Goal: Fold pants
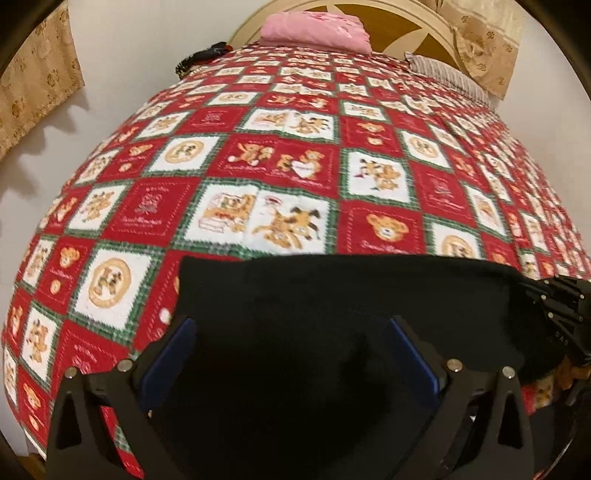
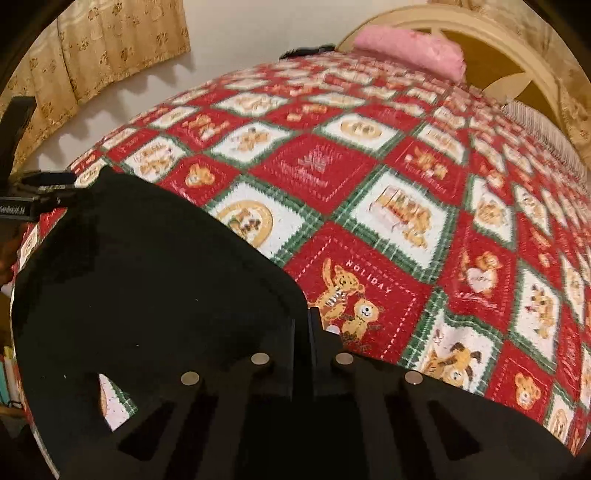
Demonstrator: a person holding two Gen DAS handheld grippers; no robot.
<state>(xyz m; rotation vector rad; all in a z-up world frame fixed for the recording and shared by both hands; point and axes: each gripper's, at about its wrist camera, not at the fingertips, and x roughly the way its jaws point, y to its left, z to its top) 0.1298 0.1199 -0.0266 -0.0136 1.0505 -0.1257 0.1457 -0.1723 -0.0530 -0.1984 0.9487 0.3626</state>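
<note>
Black pants point(image 1: 343, 295) lie at the near edge of the bed point(image 1: 295, 166). Left tool point(image 1: 291, 354) spread wide over the cloth, gripping nothing. Right tool point(image 2: 310, 328) clamped on a pants edge. Fabric looks soft, light, limp; best taken at hems or corners.

We're low and close over the black pants point(image 1: 332, 314), both wrist views facing up the bedspread point(image 2: 406, 229) toward the headboard point(image 1: 406, 26); both share the pink pillow point(image 2: 410, 50).
</note>
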